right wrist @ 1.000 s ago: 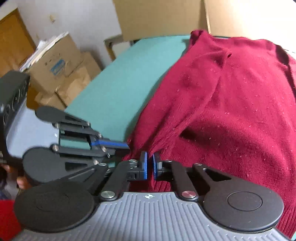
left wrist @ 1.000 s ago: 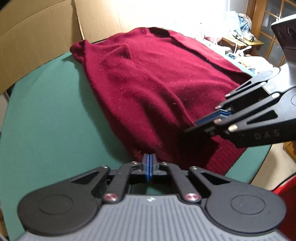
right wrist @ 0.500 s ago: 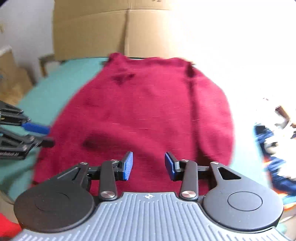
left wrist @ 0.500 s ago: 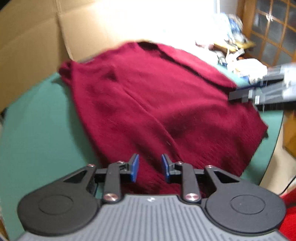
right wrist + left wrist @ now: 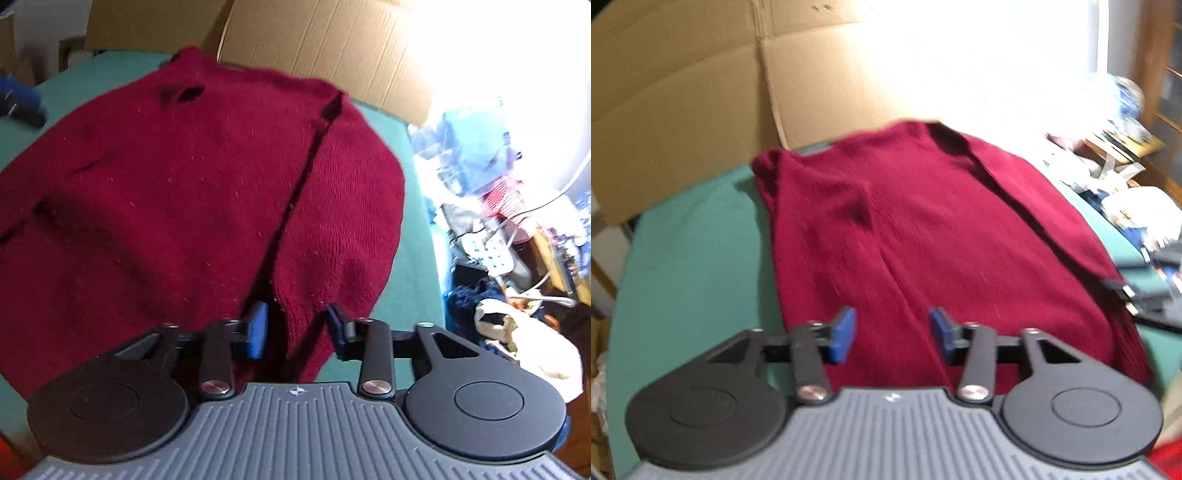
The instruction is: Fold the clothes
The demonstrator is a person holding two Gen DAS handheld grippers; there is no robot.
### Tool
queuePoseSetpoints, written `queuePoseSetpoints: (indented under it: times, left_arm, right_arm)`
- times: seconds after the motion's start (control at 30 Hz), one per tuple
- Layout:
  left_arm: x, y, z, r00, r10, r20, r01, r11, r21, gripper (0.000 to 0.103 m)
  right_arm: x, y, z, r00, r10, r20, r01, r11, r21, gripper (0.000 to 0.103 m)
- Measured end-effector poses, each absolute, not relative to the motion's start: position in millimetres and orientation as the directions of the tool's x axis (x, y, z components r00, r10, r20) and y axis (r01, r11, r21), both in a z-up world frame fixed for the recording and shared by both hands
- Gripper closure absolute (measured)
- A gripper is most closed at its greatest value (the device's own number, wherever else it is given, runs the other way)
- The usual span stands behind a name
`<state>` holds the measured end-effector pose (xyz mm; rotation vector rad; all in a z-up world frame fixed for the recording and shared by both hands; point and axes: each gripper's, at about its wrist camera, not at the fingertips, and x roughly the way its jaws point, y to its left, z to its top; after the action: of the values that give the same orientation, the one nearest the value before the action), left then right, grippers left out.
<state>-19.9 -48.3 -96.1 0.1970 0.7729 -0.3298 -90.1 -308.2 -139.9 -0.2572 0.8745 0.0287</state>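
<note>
Left gripper (image 5: 892,334): jaws apart and opening, blue pads (image 5: 843,334) clear of the cloth, poised over the sweater's near hem by the table's near edge. Right gripper (image 5: 297,328): jaws apart but closing, a ribbed end of the sweater's folded-in sleeve (image 5: 345,221) between the pads, not yet pressed. The dark red sweater (image 5: 934,240) lies flat on the green table (image 5: 690,266), running from near edge to far edge, where cardboard (image 5: 713,110) stands; clutter (image 5: 517,236) lies beyond the table's right edge.
</note>
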Motion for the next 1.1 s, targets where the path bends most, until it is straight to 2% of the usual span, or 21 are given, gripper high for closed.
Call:
queuePoseSetpoints:
  times: [0.03,0.17,0.2,0.27,0.3,0.4,0.47,0.5,0.57,0.73,0.83,0.87,0.9,0.93,1.03,1.1]
  left_arm:
    - [-16.7,-53.3,-94.6,0.683,-0.204,-0.702,0.348,0.935,0.067,0.047]
    - [-0.2,-70.7,-103.0,0.699,-0.152,-0.699,0.319,0.941,0.115,0.041]
    - [6.1,-72.8,-109.1,0.694,-0.137,-0.707,0.311,0.942,0.123,0.041]
    - [18.5,-75.5,-122.1,0.678,-0.109,-0.727,0.297,0.945,0.135,0.044]
    - [23.8,-75.8,-128.8,0.660,-0.101,-0.744,0.292,0.947,0.130,0.051]
    - [19.7,-73.2,-144.2,0.619,-0.093,-0.780,0.277,0.955,0.106,0.058]
    - [9.5,-71.9,-150.8,0.606,-0.086,-0.791,0.268,0.958,0.101,0.057]
    - [4.4,-71.2,-154.1,0.599,-0.083,-0.796,0.263,0.960,0.098,0.056]
    - [-12.3,-66.8,-155.2,0.602,-0.088,-0.794,0.262,0.961,0.092,0.051]
    - [-33.8,-54.1,-164.4,0.594,-0.122,-0.795,0.291,0.954,0.071,0.051]
    - [-35.8,-46.4,-165.6,0.584,-0.178,-0.792,0.330,0.943,0.032,0.051]
    - [-35.9,-45.2,-166.5,0.582,-0.193,-0.790,0.351,0.936,0.030,0.051]
    - [-36.1,-44.5,-167.0,0.580,-0.204,-0.789,0.373,0.927,0.035,0.051]
    - [-36.5,-43.7,-167.4,0.576,-0.217,-0.788,0.397,0.917,0.037,0.051]
    - [-35.2,-38.2,-166.5,0.553,-0.267,-0.789,0.464,0.886,0.025,0.051]
    - [-32.7,-32.1,-163.3,0.528,-0.308,-0.792,0.511,0.860,0.006,0.051]
  right_arm:
    - [-89.6,-315.4,-136.6,0.639,-0.050,-0.768,-0.125,0.978,-0.168,0.089]
    - [-80.3,-350.8,-118.4,0.638,0.072,-0.767,-0.108,0.994,0.004,0.089]
    - [-77.3,-354.9,-115.8,0.631,0.088,-0.771,-0.115,0.993,0.019,0.087]
    - [-71.8,-360.7,-107.4,0.641,0.127,-0.757,-0.133,0.990,0.054,0.072]
    - [-69.1,-363.1,-102.4,0.652,0.149,-0.744,-0.144,0.987,0.071,0.071]
    - [-52.8,-366.7,-84.6,0.686,0.291,-0.667,-0.208,0.957,0.204,0.071]
    - [-26.6,-360.9,-84.5,0.661,0.394,-0.639,-0.252,0.918,0.306,0.064]
    - [-11.6,-354.4,-87.2,0.640,0.437,-0.632,-0.271,0.898,0.346,0.064]
    - [19.7,-331.0,-97.1,0.595,0.493,-0.635,-0.308,0.869,0.386,0.064]
    - [98.8,-258.4,-125.0,0.529,0.525,-0.667,-0.348,0.851,0.393,0.064]
    - [141.4,-229.1,-137.8,0.528,0.516,-0.675,-0.287,0.856,0.430,0.063]
    - [154.6,-222.9,-142.7,0.522,0.526,-0.671,-0.264,0.848,0.460,0.064]
    - [166.3,-217.9,-146.1,0.525,0.526,-0.669,-0.243,0.846,0.474,0.069]
    - [174.9,-215.0,-146.4,0.545,0.504,-0.670,-0.229,0.858,0.459,0.092]
    - [197.4,-211.5,-148.9,0.603,0.418,-0.679,-0.158,0.897,0.412,0.095]
    - [201.1,-211.8,-154.4,0.589,0.419,-0.691,-0.142,0.896,0.421,0.095]
